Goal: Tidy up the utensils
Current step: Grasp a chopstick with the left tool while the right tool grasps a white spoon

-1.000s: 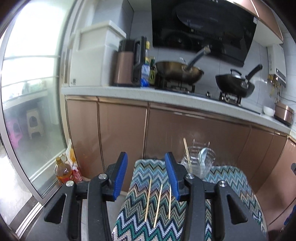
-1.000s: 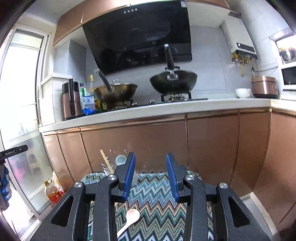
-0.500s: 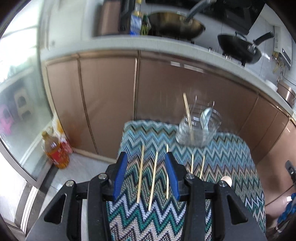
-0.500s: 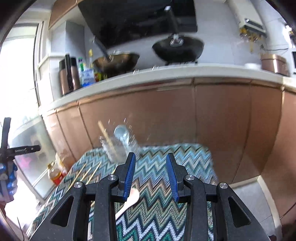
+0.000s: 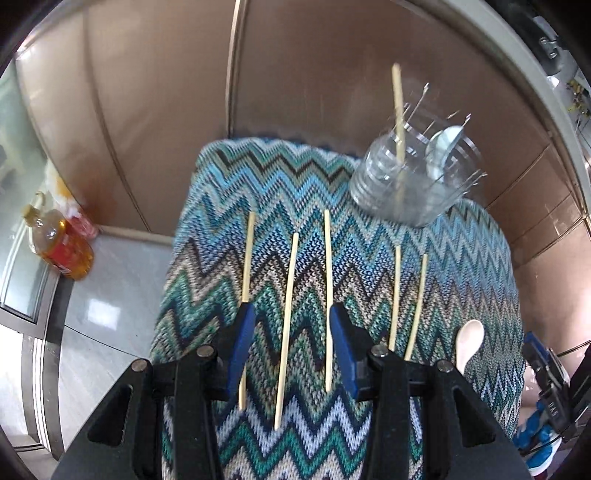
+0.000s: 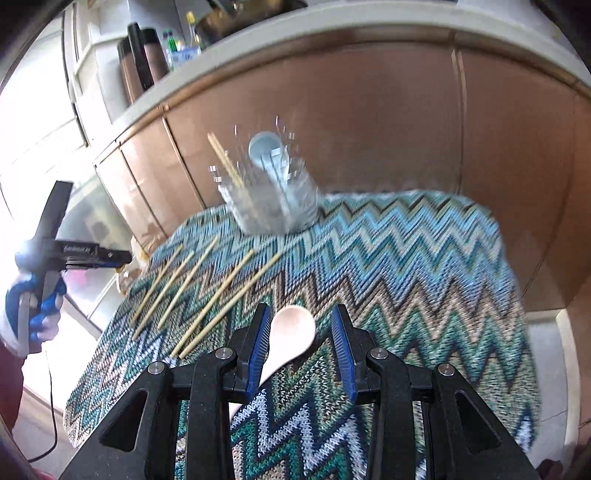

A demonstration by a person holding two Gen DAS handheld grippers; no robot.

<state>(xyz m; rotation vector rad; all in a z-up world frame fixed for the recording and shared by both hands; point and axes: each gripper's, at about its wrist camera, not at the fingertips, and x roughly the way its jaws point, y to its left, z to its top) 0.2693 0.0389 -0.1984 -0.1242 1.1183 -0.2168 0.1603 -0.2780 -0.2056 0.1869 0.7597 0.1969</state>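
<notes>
Several wooden chopsticks [image 5: 287,321] lie side by side on a zigzag-patterned cloth [image 5: 461,266]. My left gripper [image 5: 291,325] is open above them, its jaws to either side of two chopsticks. A clear glass jar [image 5: 406,184] at the far edge holds one chopstick and a pale blue spoon [image 5: 443,142]. A white spoon [image 6: 291,336] lies on the cloth; my right gripper [image 6: 299,330] is open above it, the bowl between the jaws. The chopsticks [image 6: 207,291] and jar [image 6: 273,203] also show in the right wrist view.
Copper-coloured cabinet doors [image 5: 155,110] stand right behind the cloth-covered surface. An oil bottle [image 5: 59,247] stands on the floor at the left. A counter [image 6: 332,29] with bottles runs above the cabinets. The cloth's left edge drops to the tiled floor [image 5: 110,295].
Both grippers have tilted downward and moved closer to the cloth. The left now hangs over the chopsticks, the right over the white spoon. Both stay open.
</notes>
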